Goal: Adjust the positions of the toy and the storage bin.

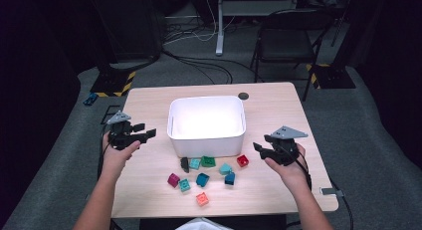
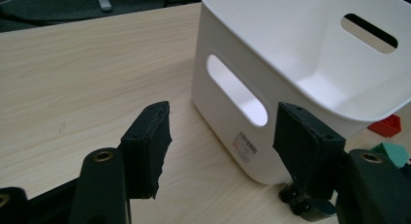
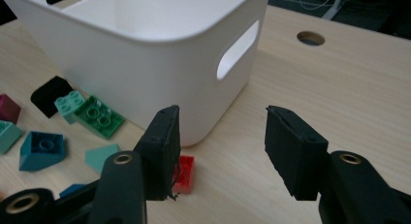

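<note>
Left tool [image 1: 149, 134] held open, empty, left of bin [image 1: 207, 140] | right tool [image 1: 258, 149] held open, empty, near red brick [image 1: 242, 161] | bricks scattered on tabletop [image 1: 278, 100]

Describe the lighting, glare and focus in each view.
High view: white bin glows overexposed inside, room around the table dark. Left gripper view: near jaws soft, bin wall bright, wood grain clear. Right gripper view: even light, green brick sharp, jaws slightly blurred.

The person's left hand [image 1: 118, 151] holds the black two-jaw left gripper [image 1: 149, 134] level, jaws apart, nothing between them. The right hand [image 1: 287, 166] holds the black right gripper [image 1: 258, 147], jaws apart and empty, pointing inward.
</note>
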A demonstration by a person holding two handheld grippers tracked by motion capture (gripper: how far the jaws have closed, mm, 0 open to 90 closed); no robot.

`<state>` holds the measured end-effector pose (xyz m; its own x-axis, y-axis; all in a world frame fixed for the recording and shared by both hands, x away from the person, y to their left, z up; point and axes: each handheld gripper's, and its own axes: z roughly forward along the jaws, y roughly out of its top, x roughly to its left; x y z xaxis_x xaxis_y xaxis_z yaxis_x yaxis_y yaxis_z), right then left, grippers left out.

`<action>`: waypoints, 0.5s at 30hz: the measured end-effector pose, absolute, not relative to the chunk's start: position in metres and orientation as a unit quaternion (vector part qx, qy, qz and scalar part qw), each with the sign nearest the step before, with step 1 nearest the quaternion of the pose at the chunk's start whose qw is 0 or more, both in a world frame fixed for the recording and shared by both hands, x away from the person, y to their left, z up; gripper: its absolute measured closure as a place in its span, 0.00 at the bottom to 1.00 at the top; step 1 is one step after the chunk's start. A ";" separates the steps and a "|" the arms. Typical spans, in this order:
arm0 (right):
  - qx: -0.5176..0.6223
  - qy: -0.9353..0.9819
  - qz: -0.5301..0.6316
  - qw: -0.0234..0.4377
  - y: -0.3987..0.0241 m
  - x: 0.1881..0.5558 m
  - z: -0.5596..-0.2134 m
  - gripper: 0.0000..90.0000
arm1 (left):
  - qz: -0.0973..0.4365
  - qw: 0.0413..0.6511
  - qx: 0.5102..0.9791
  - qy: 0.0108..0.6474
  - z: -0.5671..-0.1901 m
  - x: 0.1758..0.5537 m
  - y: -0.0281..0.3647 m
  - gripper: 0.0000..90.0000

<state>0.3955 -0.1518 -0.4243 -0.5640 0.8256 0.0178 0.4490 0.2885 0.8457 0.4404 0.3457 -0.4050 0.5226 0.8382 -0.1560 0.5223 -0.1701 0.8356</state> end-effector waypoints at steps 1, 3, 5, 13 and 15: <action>0.412 0.774 0.429 0.217 -0.151 0.395 -0.429 0.51 | 0.174 0.453 0.745 0.457 -0.406 0.440 0.348 0.42; 0.411 0.778 0.424 0.215 -0.149 0.393 -0.439 0.51 | 0.175 0.455 0.743 0.459 -0.408 0.439 0.353 0.42; 0.410 0.779 0.422 0.215 -0.149 0.393 -0.443 0.51 | 0.176 0.455 0.740 0.463 -0.410 0.439 0.355 0.42; 0.400 0.784 0.430 0.201 -0.143 0.392 -0.465 0.51 | 0.181 0.454 0.734 0.472 -0.418 0.441 0.363 0.41; 0.399 0.786 0.428 0.199 -0.140 0.393 -0.470 0.51 | 0.179 0.450 0.733 0.478 -0.420 0.443 0.365 0.41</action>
